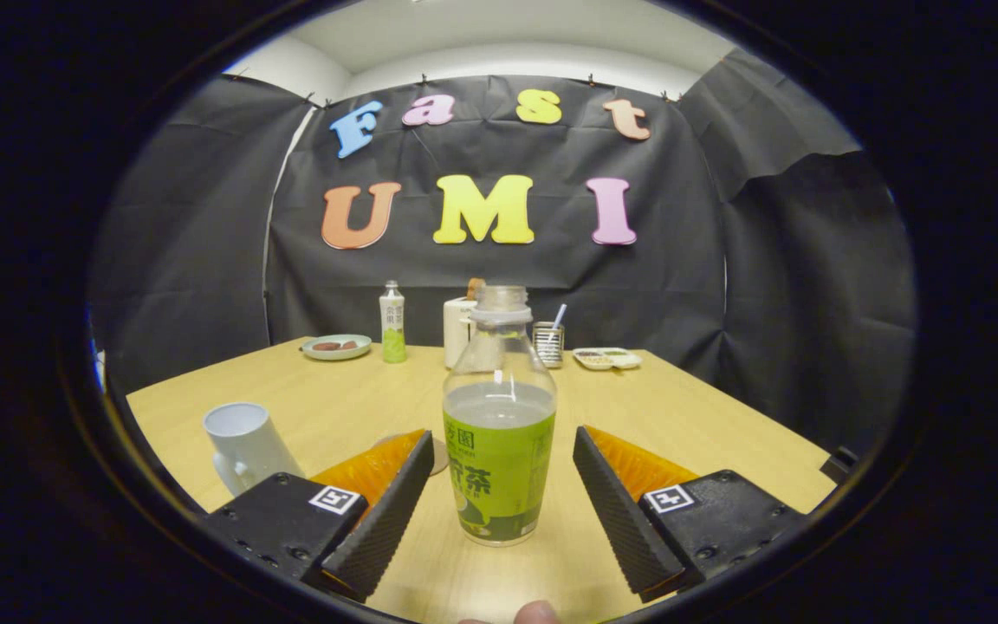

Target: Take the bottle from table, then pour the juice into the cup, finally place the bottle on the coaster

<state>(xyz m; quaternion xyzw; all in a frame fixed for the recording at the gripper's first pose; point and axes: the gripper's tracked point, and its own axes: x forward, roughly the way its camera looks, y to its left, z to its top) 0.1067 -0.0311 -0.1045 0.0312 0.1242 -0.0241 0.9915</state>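
wooden table (pixel 690 416), uncapped bottle (pixel 499 433) upright between the released, wide-spread jaws, untouched

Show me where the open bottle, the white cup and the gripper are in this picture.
bottle (pixel 499 468), gripper view: on its green label, between the fingers, untouched.
white cup (pixel 243 442), gripper view: on its side wall, beyond the left finger.
gripper (pixel 499 511), gripper view: midway between its fingertips; it is open.

Uncapped bottle, cup and coaster on the wooden table.
The green-labelled bottle (pixel 499 433) stands upright, about half full; the white cup (pixel 243 444) stands left of it; the coaster (pixel 435 453) lies between, mostly hidden.
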